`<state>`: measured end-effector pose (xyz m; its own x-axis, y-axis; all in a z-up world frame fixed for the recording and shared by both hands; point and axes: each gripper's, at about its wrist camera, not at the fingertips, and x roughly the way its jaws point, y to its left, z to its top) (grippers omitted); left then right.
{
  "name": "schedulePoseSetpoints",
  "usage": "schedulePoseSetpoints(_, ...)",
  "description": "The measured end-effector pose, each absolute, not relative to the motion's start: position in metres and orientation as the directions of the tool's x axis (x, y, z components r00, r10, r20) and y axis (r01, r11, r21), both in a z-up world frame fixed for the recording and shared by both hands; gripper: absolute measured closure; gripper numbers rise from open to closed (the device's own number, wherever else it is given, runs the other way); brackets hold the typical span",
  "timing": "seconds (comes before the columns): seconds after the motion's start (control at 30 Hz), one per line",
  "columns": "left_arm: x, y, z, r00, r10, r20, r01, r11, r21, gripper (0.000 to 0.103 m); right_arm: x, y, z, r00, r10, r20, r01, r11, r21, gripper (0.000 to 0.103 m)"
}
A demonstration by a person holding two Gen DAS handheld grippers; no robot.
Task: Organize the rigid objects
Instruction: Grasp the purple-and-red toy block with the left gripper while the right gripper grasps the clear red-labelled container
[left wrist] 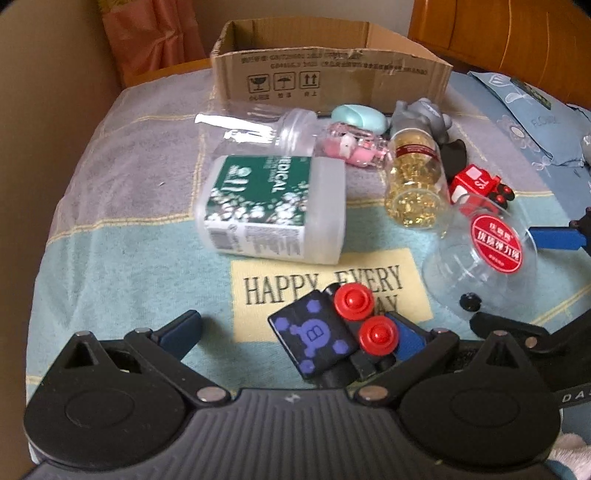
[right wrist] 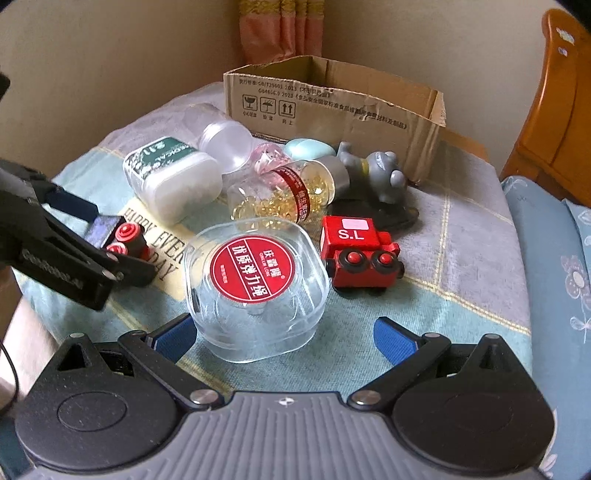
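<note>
My left gripper (left wrist: 295, 332) is open around a black toy car (left wrist: 332, 332) with red wheels and a purple panel; it also shows in the right wrist view (right wrist: 118, 236). My right gripper (right wrist: 288, 336) is open around a clear round box with a red label (right wrist: 255, 288), also seen in the left wrist view (left wrist: 484, 254). A red toy truck (right wrist: 358, 254), a bottle of gold capsules (right wrist: 284, 192), a white and green jar (left wrist: 273, 210), a clear jar (left wrist: 258, 129), a pink case (left wrist: 354, 147), a teal case (left wrist: 358, 118) and a grey figure (right wrist: 376, 173) lie on the cloth.
An open cardboard box (left wrist: 332, 74) stands at the back of the cloth-covered surface (left wrist: 129, 240). A wooden chair (right wrist: 554, 110) is at the right. Blue patterned bedding (right wrist: 554, 277) lies to the right. A pink curtain (right wrist: 280, 29) hangs behind.
</note>
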<state>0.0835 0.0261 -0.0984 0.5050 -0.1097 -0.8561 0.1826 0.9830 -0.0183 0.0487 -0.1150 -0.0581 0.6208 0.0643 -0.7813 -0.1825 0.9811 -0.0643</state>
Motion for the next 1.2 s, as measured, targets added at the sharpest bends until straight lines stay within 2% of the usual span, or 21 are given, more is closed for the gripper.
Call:
schedulePoseSetpoints(0.17,0.081,0.050,-0.098,0.504,-0.092,-0.859,0.165,0.986,-0.009,0.001,0.047,-0.114,-0.060,0.620,0.057,-0.783,-0.193,0.978,-0.081,0.000)
schedulePoseSetpoints(0.33,0.077,0.067,-0.097,0.517,-0.079,-0.852,0.149,0.989,-0.001,0.000,0.046,-0.120,-0.062,0.617,0.090,-0.782,-0.188,0.982,-0.035,0.000)
schedulePoseSetpoints(0.97,0.070,0.062,-0.097,0.589,-0.043,-0.807,0.067,0.998,-0.003,0.000,0.043,-0.127,-0.069,0.660,0.140,-0.738,-0.221,0.975,-0.012,0.000)
schedulePoseSetpoints(1.2,0.069,0.050,-0.094,0.584,-0.084,-0.807,0.156,0.988,0.010,0.002,0.046,-0.126,-0.070,0.660,0.144,-0.738,-0.228,0.974,-0.014,0.000)
